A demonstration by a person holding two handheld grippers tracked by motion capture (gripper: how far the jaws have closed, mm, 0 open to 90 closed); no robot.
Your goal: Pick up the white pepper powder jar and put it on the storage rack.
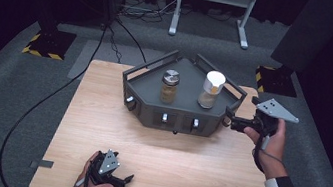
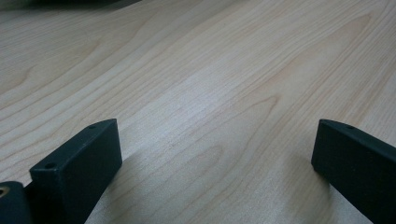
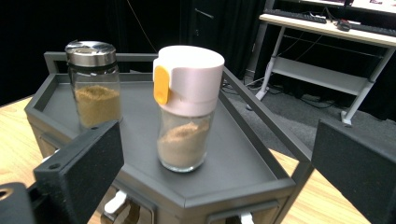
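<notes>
Right gripper (image 1: 229, 119) held level just off right corner of dark grey tray (image 1: 148, 101), jaws wide apart, nothing between them. White-capped spice jar (image 3: 187, 109) with orange tab upright on tray, right of steel-lidded spice jar (image 3: 94, 83); the two stand apart. Left gripper (image 1: 124, 182) rests near front edge of wooden bench (image 1: 178, 166), jaws apart, holding nothing.

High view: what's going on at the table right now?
A person holds a gripper in each hand. The right gripper, open with nothing between its jaws, sits just off the right end of the dark grey rack and faces the white-capped spice jar. A steel-lidded jar stands beside it on the rack. The left gripper rests open on the wooden table, near its front edge, well away from the rack.
</notes>
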